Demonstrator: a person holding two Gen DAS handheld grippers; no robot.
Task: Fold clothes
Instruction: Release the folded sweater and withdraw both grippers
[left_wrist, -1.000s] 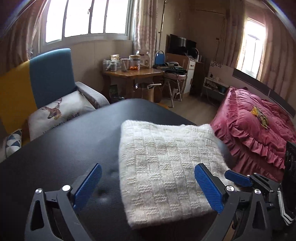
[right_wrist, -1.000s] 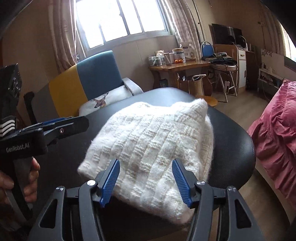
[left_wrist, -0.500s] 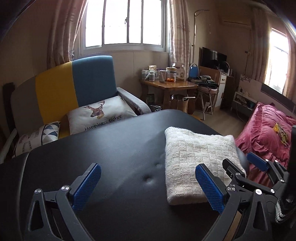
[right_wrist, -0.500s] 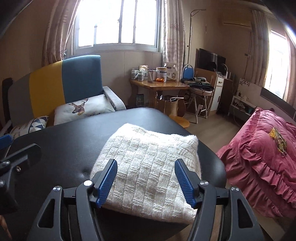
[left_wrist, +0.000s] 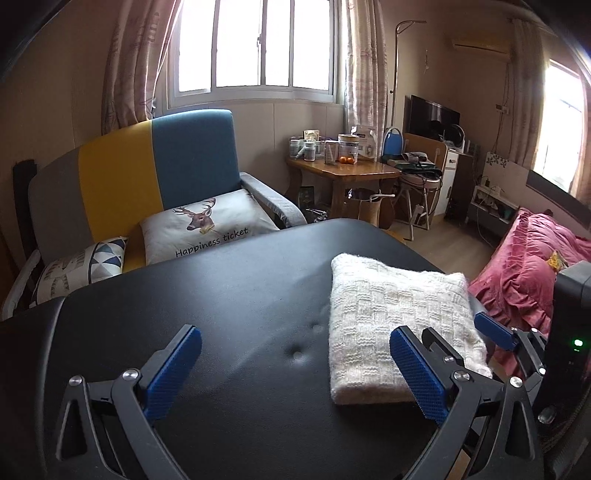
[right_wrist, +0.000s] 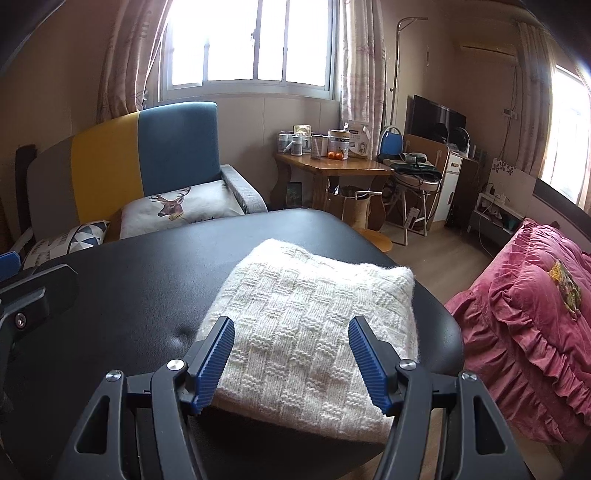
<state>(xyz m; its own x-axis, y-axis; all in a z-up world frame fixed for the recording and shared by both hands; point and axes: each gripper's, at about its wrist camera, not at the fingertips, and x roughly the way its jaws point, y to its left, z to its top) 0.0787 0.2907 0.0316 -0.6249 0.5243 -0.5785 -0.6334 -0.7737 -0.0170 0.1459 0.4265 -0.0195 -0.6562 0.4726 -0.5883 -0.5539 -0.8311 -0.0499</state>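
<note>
Both pulled back from folded white sweater (right_wrist: 314, 332) | left hand-held gripper (left_wrist: 295, 373) released | right hand-held gripper (right_wrist: 291, 362) released

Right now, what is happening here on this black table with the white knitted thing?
A person holds two handheld grippers with blue finger pads over a black padded table. A white knitted garment lies on it, folded into a neat rectangle near the table's right edge. The left gripper is open over bare table beside the garment. The right gripper is open too, just above the garment's near edge, holding nothing. The fold looks finished.
</note>
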